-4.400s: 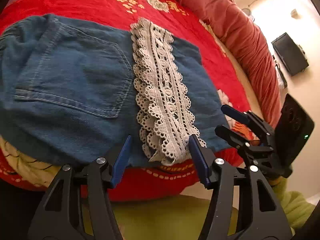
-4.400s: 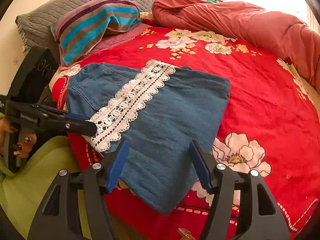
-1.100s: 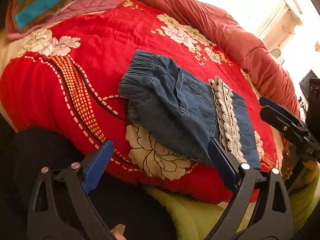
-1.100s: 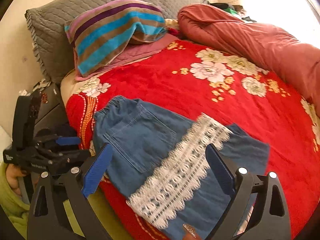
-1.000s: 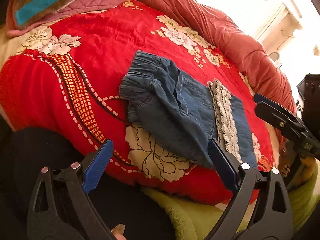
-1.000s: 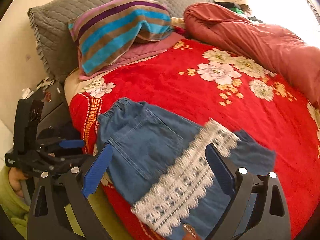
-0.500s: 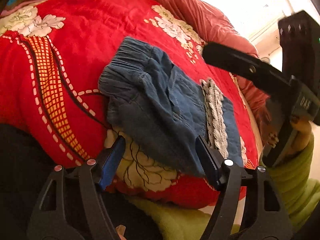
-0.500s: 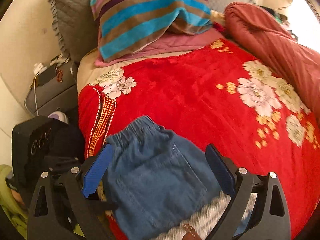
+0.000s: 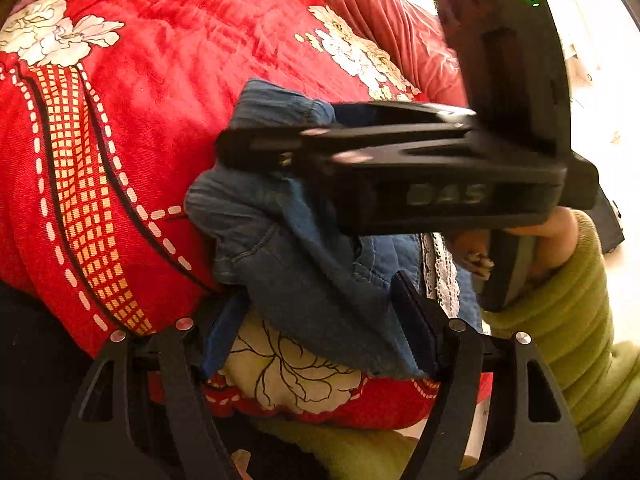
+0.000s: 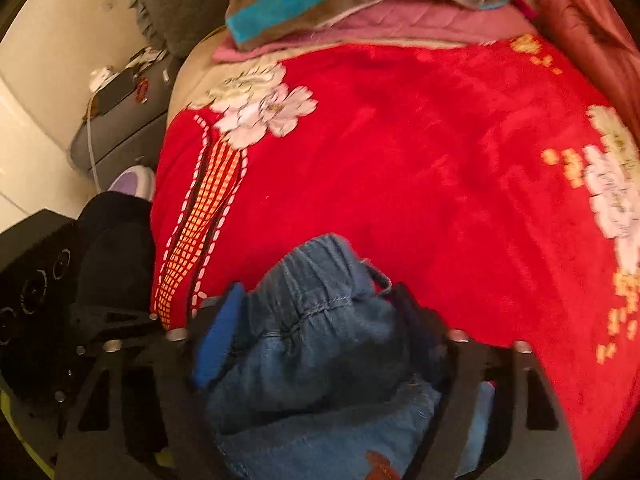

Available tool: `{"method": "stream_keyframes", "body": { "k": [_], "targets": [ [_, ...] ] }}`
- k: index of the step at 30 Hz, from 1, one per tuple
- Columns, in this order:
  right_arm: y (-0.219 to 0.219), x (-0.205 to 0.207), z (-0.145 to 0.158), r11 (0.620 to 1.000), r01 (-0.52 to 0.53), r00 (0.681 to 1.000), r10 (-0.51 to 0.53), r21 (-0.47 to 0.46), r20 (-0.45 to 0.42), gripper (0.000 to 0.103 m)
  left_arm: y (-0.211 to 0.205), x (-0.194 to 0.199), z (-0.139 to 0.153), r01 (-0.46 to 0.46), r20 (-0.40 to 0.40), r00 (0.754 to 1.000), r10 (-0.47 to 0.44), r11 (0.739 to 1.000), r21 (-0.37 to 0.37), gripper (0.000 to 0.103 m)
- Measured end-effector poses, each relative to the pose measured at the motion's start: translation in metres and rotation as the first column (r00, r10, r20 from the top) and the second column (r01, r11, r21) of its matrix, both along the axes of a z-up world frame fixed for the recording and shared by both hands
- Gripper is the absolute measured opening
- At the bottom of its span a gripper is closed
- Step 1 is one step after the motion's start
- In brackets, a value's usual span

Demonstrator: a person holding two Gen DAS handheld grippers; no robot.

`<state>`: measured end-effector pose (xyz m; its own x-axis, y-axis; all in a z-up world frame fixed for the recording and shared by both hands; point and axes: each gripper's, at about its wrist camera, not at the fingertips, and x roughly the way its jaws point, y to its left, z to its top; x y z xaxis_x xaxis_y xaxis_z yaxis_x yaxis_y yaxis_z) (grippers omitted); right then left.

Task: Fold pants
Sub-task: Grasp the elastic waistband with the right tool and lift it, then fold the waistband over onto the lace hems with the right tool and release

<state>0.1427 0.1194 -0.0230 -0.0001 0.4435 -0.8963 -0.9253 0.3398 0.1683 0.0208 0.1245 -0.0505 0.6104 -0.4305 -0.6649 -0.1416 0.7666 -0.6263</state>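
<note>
Both grippers have closed in on the pants since the earlier frame. Right gripper is straddling the bunched waistband, fingers apart. Left gripper is bracketing the near denim edge, fingers apart. Pants are lying crumpled on the red blanket near its front edge.

Black tongs, blue pads, green sleeve.
</note>
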Motion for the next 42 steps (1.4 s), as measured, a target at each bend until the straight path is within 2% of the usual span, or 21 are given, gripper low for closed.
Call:
{"method": "stream_keyframes", "body": {
  "k": [3, 4, 6, 11, 17, 24, 27, 31, 32, 33, 35, 36, 38, 42],
  "targets": [
    [-0.006, 0.002, -0.001, 0.999, 0.007, 1.000, -0.006, 0.035, -0.025, 0.050, 0.002, 0.000, 0.000, 0.005, 0.009, 1.000, -0.005, 1.000, -0.006, 0.065],
    [-0.011, 0.003, 0.003, 0.998, 0.020, 0.999, -0.018, 0.058, -0.032, 0.041, 0.002, 0.000, -0.001, 0.006, 0.014, 1.000, -0.006, 1.000, -0.007, 0.066],
    [-0.023, 0.003, 0.011, 0.994, 0.040, 0.998, -0.036, 0.100, -0.043, 0.030, 0.002, -0.001, 0.000, 0.005, 0.019, 1.000, -0.005, 1.000, -0.007, 0.067],
    [-0.071, -0.002, 0.046, 0.962, 0.099, 0.994, -0.084, 0.253, -0.072, 0.028, -0.003, -0.008, 0.009, 0.007, 0.042, 0.999, -0.008, 1.000, 0.005, 0.077],
    [-0.122, -0.005, 0.077, 0.918, 0.149, 0.989, -0.128, 0.369, -0.081, 0.028, -0.023, -0.001, 0.020, 0.033, 0.054, 0.998, -0.036, 0.999, 0.041, 0.088],
    [-0.176, -0.005, 0.088, 0.869, 0.229, 0.973, -0.200, 0.439, -0.111, 0.028, -0.057, 0.020, 0.032, 0.135, 0.067, 0.989, -0.135, 0.991, 0.002, 0.088],
    [-0.195, -0.004, 0.090, 0.851, 0.257, 0.966, -0.231, 0.457, -0.113, 0.031, -0.085, 0.021, 0.046, 0.191, 0.097, 0.976, -0.194, 0.981, 0.042, 0.088],
    [-0.223, -0.002, 0.091, 0.823, 0.300, 0.953, -0.277, 0.482, -0.120, 0.045, -0.119, 0.025, 0.058, 0.257, 0.120, 0.956, -0.267, 0.962, 0.090, 0.088],
    [-0.231, -0.002, 0.091, 0.813, 0.313, 0.949, -0.290, 0.491, -0.125, 0.054, -0.128, 0.026, 0.059, 0.280, 0.123, 0.949, -0.290, 0.956, 0.093, 0.088],
    [-0.243, -0.003, 0.091, 0.797, 0.333, 0.942, -0.309, 0.504, -0.133, 0.070, -0.134, 0.028, 0.059, 0.299, 0.125, 0.943, -0.310, 0.949, 0.097, 0.088],
    [-0.261, -0.006, 0.088, 0.770, 0.373, 0.924, -0.357, 0.517, -0.135, 0.085, -0.152, 0.028, 0.057, 0.352, 0.123, 0.923, -0.366, 0.928, 0.121, 0.088],
    [-0.273, -0.007, 0.084, 0.756, 0.399, 0.912, -0.386, 0.518, -0.139, 0.089, -0.157, 0.028, 0.055, 0.367, 0.117, 0.917, -0.382, 0.921, 0.132, 0.088],
    [-0.289, -0.009, 0.072, 0.741, 0.460, 0.880, -0.456, 0.489, -0.136, 0.089, -0.172, 0.025, 0.046, 0.404, 0.087, 0.903, -0.420, 0.901, 0.159, 0.088],
    [-0.319, -0.015, 0.047, 0.695, 0.590, 0.794, -0.591, 0.411, -0.142, 0.089, -0.181, 0.019, 0.037, 0.430, 0.060, 0.892, -0.447, 0.884, 0.185, 0.088]
  ]
}}
